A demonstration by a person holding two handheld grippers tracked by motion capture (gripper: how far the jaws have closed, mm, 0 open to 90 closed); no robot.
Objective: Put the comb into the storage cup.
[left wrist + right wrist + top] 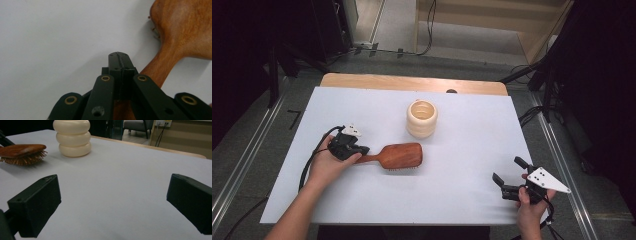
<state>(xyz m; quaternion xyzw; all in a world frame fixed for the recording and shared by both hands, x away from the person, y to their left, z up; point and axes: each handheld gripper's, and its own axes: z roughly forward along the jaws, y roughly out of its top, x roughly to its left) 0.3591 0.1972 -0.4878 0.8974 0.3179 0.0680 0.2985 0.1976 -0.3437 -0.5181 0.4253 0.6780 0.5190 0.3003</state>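
My left gripper (119, 58) has its jaws pressed flat together with nothing between them; the seam between the pads is closed, and the wooden hairbrush (396, 155) handle runs past just to one side and under the linkage rather than inside the bite. From above, this gripper sits right at the handle's end, so I cannot tell whether the jaw body is touching the wood or only lying beside it. To do this well, I judge I need to spread the jaws first, then bring them down astride the narrow neck of the handle, squarely across it, and close only once the wood is centred between the pads; a skewed bite would likely let the brush swing by its heavier head.

My right gripper (113, 202) rests near the table's right front corner, jaws wide apart and empty. The brush lies bristles down on the white table (472, 150), head pointing right, with the cream ribbed vase (422, 118) standing upright just beyond the head, apart from it.
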